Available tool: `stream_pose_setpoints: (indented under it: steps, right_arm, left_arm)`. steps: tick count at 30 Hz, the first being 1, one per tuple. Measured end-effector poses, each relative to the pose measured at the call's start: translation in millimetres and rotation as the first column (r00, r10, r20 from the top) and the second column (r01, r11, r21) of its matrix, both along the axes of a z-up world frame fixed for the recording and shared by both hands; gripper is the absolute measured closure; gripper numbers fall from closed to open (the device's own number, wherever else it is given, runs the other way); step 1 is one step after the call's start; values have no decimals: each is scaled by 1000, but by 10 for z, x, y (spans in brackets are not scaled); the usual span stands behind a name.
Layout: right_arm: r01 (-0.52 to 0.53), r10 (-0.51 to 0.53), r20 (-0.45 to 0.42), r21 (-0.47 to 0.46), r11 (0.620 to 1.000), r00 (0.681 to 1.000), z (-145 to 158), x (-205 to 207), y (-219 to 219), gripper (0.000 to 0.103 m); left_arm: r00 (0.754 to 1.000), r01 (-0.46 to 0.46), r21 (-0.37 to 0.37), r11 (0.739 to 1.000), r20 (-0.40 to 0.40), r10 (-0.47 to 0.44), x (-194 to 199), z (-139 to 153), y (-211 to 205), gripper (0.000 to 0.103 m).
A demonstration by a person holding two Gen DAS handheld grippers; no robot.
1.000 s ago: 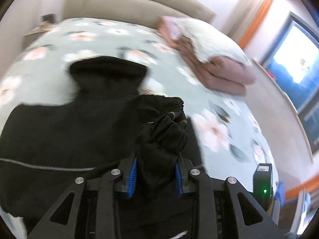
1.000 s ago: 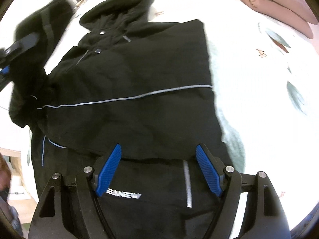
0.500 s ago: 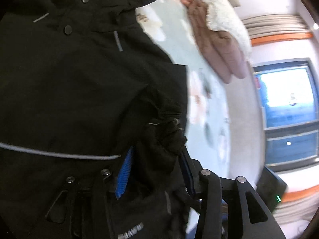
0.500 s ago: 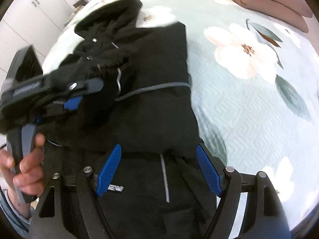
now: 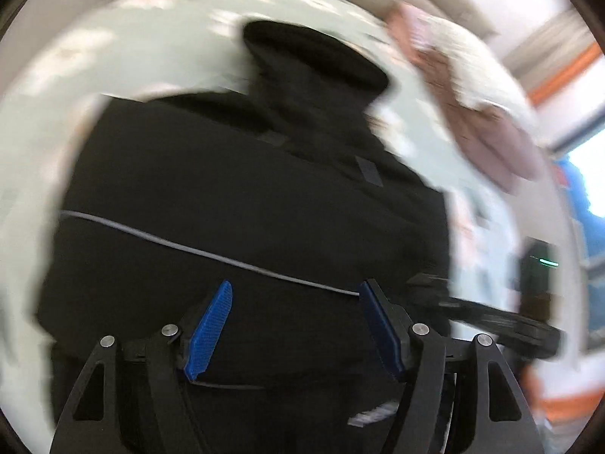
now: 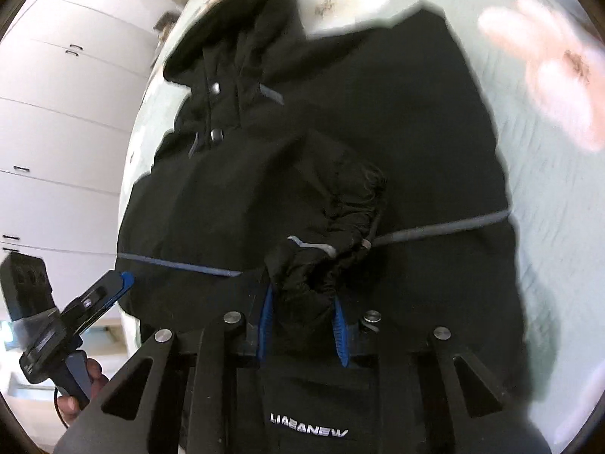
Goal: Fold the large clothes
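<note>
The black jacket [image 5: 234, 204] lay spread on the bed [image 5: 124, 38], whose pale green cover carried a flower print. In the left wrist view the left tool [image 5: 295, 325] hung over the lower part of the jacket with its blue fingers [image 5: 210, 333] wide apart and nothing between them. A thin grey stripe [image 5: 196, 251] ran across the cloth just ahead of the fingertips, and the hood [image 5: 314, 56] lay far ahead of the tool, toward the head of the bed. Ahead and to the right of that tool lay a heap of pink and white bedding [image 5: 480, 106]; the whole view was smeared by motion.

In the right wrist view the right tool [image 6: 302, 321] was clamped on the bunched sleeve cuff [image 6: 325, 238], the blue pads pressed against a wad of black cloth that rose out between them and rested on the jacket's front. Beyond the cuff lay the jacket's snap buttons [image 6: 216, 89] and the hood [image 6: 242, 30]. Close under the tool a white printed logo [image 6: 309, 430] showed on the fabric. Off to that tool's left, the left tool [image 6: 121, 278] showed beside the jacket's edge, gripped by the person's hand [image 6: 81, 389], with white cupboards [image 6: 56, 113] behind it.
</note>
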State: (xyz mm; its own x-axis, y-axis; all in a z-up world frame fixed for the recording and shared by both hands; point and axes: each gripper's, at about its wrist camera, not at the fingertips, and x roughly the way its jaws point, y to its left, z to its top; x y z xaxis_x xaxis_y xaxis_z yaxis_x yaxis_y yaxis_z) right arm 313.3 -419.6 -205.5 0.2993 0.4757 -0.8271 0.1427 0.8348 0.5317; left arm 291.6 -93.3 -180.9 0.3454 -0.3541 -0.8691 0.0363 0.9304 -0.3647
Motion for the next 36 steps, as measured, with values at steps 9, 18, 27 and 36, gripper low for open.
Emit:
stream_pose_setpoints:
  steps: [9,18,27,36]
  right_arm:
    - [-30,61,100,-294,955,993,242,126,-189,72]
    - [-108,108,-20,-357,928,994,1,142,-147,64]
    - [29,50,223,-339,940,974,1071,856,-337,29]
    - [12,94,253,-387,922,963,846,2580,28,29]
  left_arm:
    - [998,-17,141,990,-50,24,230,-477,289,32]
    - [994,103,274,956,-1,-107,328,-309,60,27]
    - [976,36,219,975,204,-81,1475,425,93,27]
    - [988,60,233,971,126,-92,3019,-81,-27,27]
